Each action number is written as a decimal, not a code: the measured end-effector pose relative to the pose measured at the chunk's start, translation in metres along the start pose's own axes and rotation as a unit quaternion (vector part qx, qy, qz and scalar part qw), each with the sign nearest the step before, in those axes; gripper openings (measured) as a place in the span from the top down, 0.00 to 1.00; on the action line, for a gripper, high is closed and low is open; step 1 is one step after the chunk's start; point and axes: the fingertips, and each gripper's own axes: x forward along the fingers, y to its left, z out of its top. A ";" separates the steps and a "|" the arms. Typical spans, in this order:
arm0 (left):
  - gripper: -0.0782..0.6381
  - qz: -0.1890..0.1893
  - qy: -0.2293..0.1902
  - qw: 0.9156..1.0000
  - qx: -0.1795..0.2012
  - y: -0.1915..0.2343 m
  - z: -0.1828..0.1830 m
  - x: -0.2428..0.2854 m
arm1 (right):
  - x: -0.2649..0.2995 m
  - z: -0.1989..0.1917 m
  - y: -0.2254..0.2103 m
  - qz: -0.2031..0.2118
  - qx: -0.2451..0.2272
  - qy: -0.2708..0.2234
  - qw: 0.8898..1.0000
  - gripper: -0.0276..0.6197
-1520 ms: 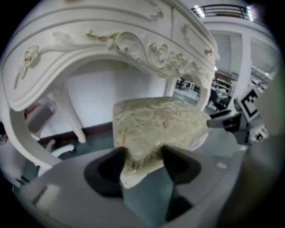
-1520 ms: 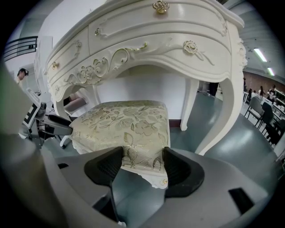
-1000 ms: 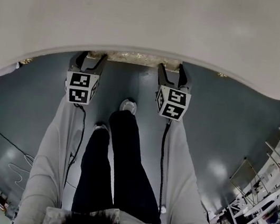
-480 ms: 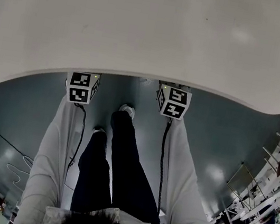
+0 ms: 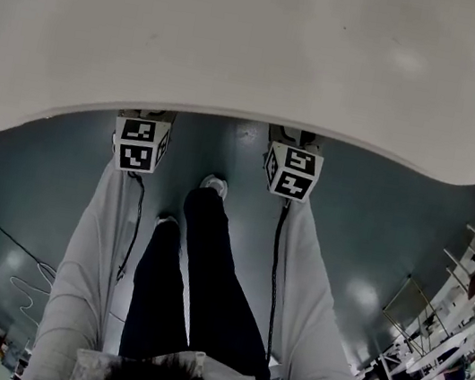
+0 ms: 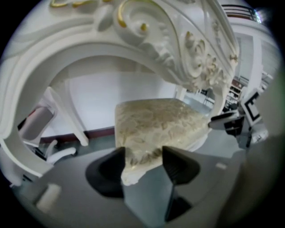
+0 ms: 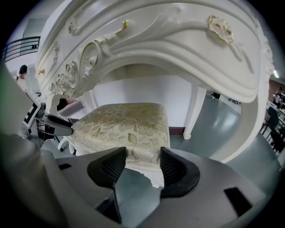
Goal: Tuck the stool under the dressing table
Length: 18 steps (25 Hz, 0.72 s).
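Almost done: stool (image 7: 124,124) is sitting mostly under dressing table (image 5: 246,40). Left gripper (image 6: 143,156) fingers are gripping one near corner btwn them; right gripper (image 7: 143,158) fingers have just been closing on the other. Prob. final nudge + release remaining.

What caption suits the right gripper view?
Right tongs, jaws just closing on a corner of the stool, under the carved dressing table.

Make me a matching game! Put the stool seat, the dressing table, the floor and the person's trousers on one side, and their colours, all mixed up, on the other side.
Things:
1. stool seat
2. dressing table
3. floor
4. trousers

Colours:
a. very dark
b. grey
c. white with gold curls
d. cream with a flower pattern

Pairs: 1-d, 2-c, 3-b, 4-a
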 end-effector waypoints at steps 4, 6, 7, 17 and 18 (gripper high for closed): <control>0.60 0.001 0.001 1.000 0.025 -0.007 0.001 -0.012 | -0.011 -0.002 0.015 0.017 -0.015 0.020 1.000 0.94; 0.73 0.014 0.000 0.999 0.037 -0.006 0.004 -0.019 | -0.019 -0.001 0.023 0.023 -0.018 0.020 0.999 0.95; 0.80 0.019 0.000 0.999 0.041 -0.008 0.004 -0.022 | -0.023 0.000 0.023 0.023 -0.017 0.017 0.999 0.95; 0.88 0.024 -0.037 0.998 0.036 -0.026 0.010 -0.068 | -0.073 0.010 0.030 0.014 -0.001 -0.027 1.000 0.95; 0.88 0.026 -0.043 0.998 0.035 -0.028 0.013 -0.075 | -0.078 0.014 0.031 0.013 -0.001 -0.036 0.999 0.95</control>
